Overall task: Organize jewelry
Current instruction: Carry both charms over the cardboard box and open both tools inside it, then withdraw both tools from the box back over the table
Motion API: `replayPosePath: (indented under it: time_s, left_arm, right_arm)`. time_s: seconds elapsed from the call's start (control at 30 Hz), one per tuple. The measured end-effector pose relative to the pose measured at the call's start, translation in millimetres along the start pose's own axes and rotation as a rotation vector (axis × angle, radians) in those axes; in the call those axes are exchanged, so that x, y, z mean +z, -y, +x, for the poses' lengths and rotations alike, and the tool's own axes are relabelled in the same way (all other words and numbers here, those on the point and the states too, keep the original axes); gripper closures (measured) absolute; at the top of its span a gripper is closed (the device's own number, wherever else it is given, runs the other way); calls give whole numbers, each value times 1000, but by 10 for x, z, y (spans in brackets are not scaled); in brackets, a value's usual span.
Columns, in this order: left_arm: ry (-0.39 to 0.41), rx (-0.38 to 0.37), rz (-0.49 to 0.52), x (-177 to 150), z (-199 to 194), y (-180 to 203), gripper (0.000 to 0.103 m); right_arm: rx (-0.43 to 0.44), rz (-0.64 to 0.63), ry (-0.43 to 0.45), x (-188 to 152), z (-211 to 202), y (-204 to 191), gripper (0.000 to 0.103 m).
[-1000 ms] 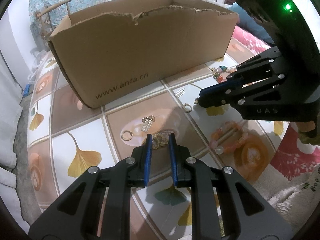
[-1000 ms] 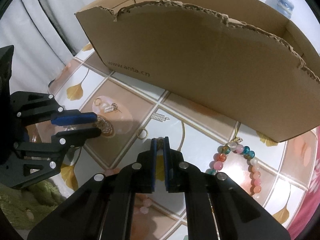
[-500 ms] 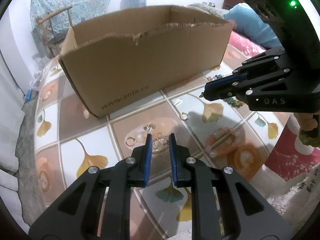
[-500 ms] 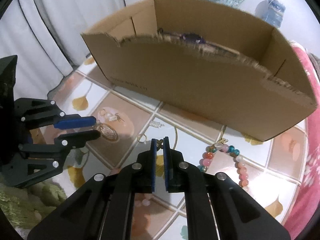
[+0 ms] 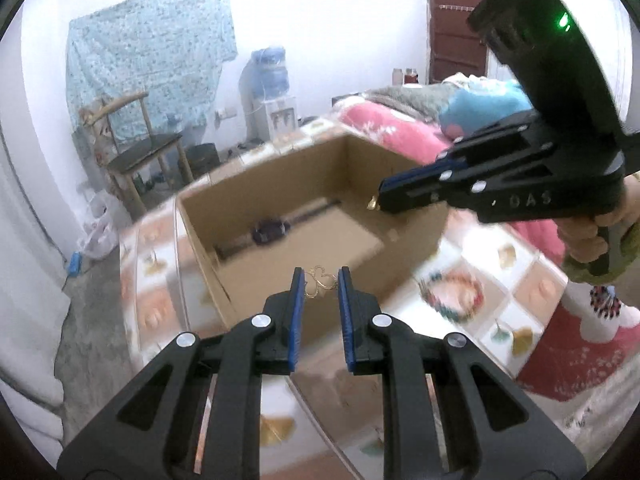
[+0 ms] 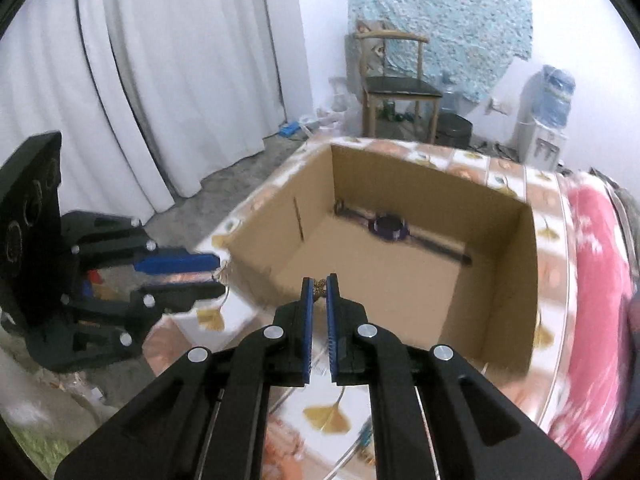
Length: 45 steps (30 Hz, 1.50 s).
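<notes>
Left gripper [image 5: 321, 286], black frame with blue pads: jaws drawn in narrowly, clamped on a gold openwork heart-shaped pendant [image 5: 320, 282]. The pendant is held flat across the gap between the pad tips, its long axis running from pad to pad, above the near wall of the box.

Right gripper [image 6: 319, 289], same build: jaws nearly together, pinching a small gold filigree ornament [image 6: 319, 285] at the very tips. Its orientation cannot be made out at this size; it is carried over the near edge of the box. In the left wrist view a gold speck is seen at this gripper's tip [image 5: 373, 202], and a hand [image 5: 592, 236] is wrapped on its handle.

Open brown cardboard box [image 6: 496, 280], long axis running across the table: a dark purple round-faced wristwatch [image 6: 389, 227] is laid flat on its floor against the far wall, strap stretched along that wall.

Table surface [image 5: 516, 280]: covered by a cloth printed in white and peach squares with yellow ginkgo leaves. A multicoloured beaded bracelet [image 5: 452, 294] is lying on it, to the right of the box, blurred.

Room beyond: pink floral bedding [image 5: 384, 124], white curtains [image 6: 160, 80], a wooden chair with a dark seat [image 6: 396, 84], a pale blue patterned cloth hung on the wall [image 5: 148, 64], a water dispenser with a blue bottle [image 5: 272, 92], and a dark red door [image 5: 458, 20].
</notes>
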<state>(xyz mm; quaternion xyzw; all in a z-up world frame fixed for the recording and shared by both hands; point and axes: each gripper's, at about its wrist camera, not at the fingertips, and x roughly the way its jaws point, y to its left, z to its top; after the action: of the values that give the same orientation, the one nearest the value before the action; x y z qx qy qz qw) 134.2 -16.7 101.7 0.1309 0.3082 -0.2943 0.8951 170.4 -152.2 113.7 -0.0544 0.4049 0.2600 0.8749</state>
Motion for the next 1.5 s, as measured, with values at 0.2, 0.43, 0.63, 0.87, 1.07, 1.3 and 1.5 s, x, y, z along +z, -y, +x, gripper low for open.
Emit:
replayPosePath:
  time_s: [0.2,0.43,0.63,0.87,1.07,1.3,1.5]
  left_arm:
    - [-220,-80,-52,518,774,-451,87]
    - [-538,-46,-12,654,1898,-675,87]
    - [-684,3,35,517,2294,-622,87]
    - [-719,39,17,460,2353,-626,83]
    - [-672,37,-35,531,2180,-714,68]
    - [-467,5,-94,752,1451,-837,55]
    - [-203,-11,-130,578,344,-772,39]
  right_arm:
    - [103,112,-229,430,681,549,96]
    - [77,228,-488,520,1572,982,96]
    - [54,279,-607,409,1982,1167,96]
    - [39,300,-610,369,2055,1202,95]
    - [41,324,-546,442,1834,1204,76]
    - [60,305,-314,552,901,1064,76]
    - [197,243,-53,227,-214,628,59]
